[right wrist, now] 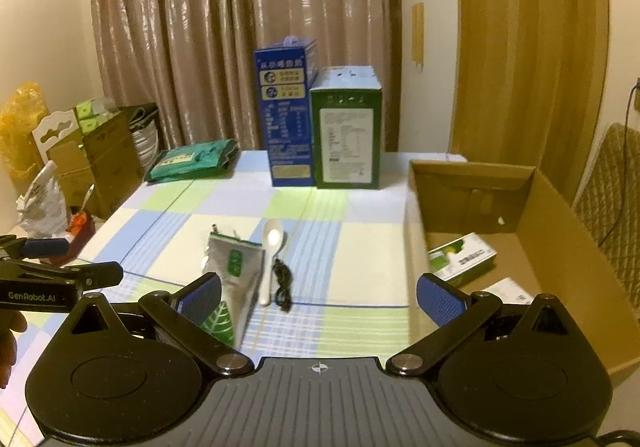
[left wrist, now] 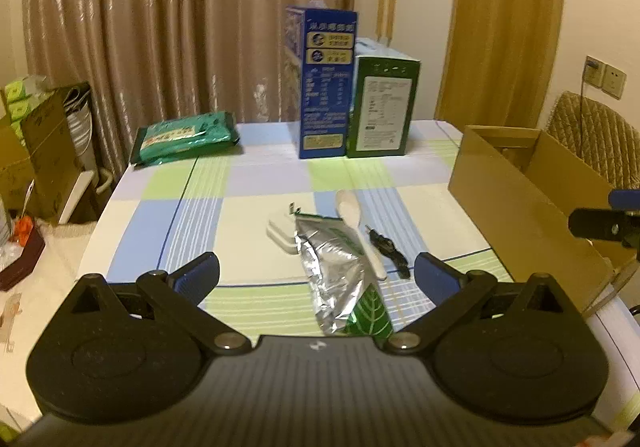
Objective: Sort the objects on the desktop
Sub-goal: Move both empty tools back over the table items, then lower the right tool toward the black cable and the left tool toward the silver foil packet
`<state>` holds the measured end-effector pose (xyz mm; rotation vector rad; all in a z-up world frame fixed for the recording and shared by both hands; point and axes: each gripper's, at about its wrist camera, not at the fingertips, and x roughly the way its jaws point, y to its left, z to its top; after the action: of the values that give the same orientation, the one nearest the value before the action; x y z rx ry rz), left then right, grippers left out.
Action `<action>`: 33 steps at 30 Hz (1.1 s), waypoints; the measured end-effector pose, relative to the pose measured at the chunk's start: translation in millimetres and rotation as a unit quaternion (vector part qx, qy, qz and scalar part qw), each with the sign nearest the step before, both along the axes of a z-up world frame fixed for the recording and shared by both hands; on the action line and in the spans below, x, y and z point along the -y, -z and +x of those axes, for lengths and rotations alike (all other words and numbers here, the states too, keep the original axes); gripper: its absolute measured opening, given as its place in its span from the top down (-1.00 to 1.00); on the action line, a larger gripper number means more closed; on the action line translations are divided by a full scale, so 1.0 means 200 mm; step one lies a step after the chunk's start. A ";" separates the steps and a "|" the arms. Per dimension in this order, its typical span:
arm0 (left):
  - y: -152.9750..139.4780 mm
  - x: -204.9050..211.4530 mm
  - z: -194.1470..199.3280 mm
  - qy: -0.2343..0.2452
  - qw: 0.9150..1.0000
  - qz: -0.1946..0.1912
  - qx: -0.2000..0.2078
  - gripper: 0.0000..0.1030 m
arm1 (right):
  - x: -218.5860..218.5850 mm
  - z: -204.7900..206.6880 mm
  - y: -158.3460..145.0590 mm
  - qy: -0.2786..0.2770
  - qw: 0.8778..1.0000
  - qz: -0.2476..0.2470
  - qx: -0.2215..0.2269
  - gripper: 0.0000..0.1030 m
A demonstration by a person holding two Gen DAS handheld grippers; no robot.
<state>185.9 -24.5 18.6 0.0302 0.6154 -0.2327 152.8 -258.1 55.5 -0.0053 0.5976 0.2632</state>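
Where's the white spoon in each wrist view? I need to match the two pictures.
Left wrist: white spoon lies just right of centre, between the silver pouch and the black cable.
Right wrist: spoon left of centre, between pouch and cable.
Shared landmark: blue carton at the table's far edge.
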 end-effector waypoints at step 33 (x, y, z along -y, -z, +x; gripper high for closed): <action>0.22 -0.07 0.30 0.015 0.996 -0.016 -0.082 -0.97 | -0.17 0.45 0.38 -0.036 0.996 0.008 -0.085 -0.52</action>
<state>246.3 -10.2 -25.2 -0.0104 0.7758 -0.2748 242.4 -225.0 -19.7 0.0113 0.7664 0.3407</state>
